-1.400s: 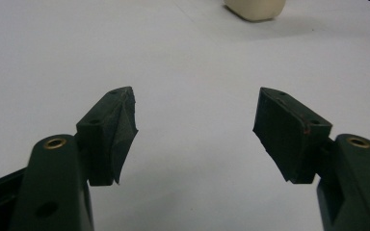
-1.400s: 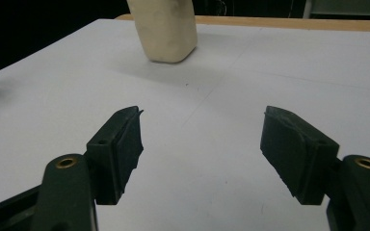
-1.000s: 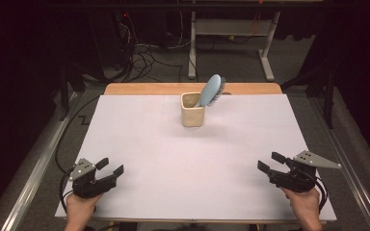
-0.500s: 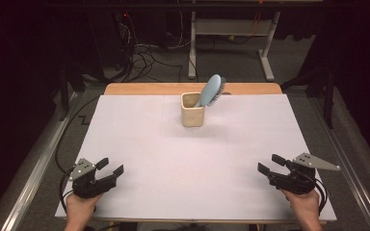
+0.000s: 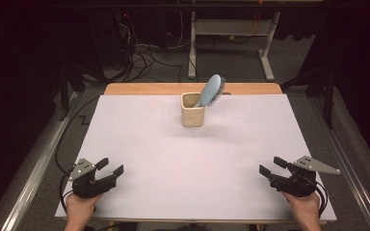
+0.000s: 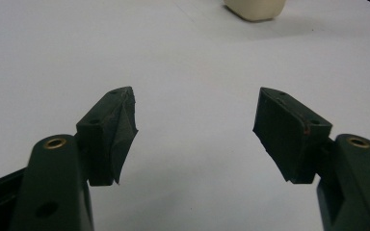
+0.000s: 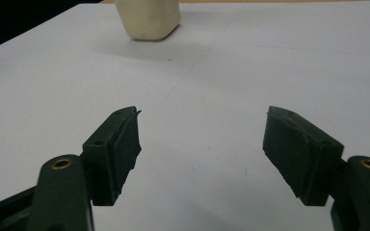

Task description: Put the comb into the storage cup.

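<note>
Resting at the near corners of the white worktop (image 5: 139,130), the left tongs (image 5: 112,167) and right tongs (image 5: 270,166) stand wide with nothing between them, well apart from the cream cup (image 5: 192,109) holding a blue hairbrush (image 5: 210,90) tilted rightward, toward the far edge.

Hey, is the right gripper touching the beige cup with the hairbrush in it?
Apart. The high view shows the right gripper near the table's front edge, with bare white tabletop between it and the cup.
</note>
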Available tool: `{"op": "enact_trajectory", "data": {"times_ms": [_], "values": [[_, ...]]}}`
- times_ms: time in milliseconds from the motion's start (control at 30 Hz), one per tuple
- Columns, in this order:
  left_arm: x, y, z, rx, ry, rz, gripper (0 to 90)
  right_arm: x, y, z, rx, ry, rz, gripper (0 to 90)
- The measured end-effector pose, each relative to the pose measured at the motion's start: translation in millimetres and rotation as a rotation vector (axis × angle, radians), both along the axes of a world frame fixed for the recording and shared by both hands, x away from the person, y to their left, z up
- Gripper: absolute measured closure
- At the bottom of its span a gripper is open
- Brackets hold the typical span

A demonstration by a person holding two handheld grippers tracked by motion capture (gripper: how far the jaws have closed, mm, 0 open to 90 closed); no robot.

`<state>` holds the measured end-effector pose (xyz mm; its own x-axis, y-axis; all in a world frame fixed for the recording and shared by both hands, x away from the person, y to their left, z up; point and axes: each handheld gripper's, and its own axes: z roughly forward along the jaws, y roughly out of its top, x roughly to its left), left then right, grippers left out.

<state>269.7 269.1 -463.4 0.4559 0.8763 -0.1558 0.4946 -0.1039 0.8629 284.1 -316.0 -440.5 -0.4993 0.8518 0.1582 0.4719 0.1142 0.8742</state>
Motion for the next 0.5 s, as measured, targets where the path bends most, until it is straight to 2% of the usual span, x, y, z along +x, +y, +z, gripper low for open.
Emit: {"op": "enact_trajectory", "data": {"times_ms": [500], "values": [[-0.4,-0.1,0.1,-0.001,-0.001,0.003,31.7,-3.0,-3.2,-7.3,0.009,0.013,-0.009,29.1]]}}
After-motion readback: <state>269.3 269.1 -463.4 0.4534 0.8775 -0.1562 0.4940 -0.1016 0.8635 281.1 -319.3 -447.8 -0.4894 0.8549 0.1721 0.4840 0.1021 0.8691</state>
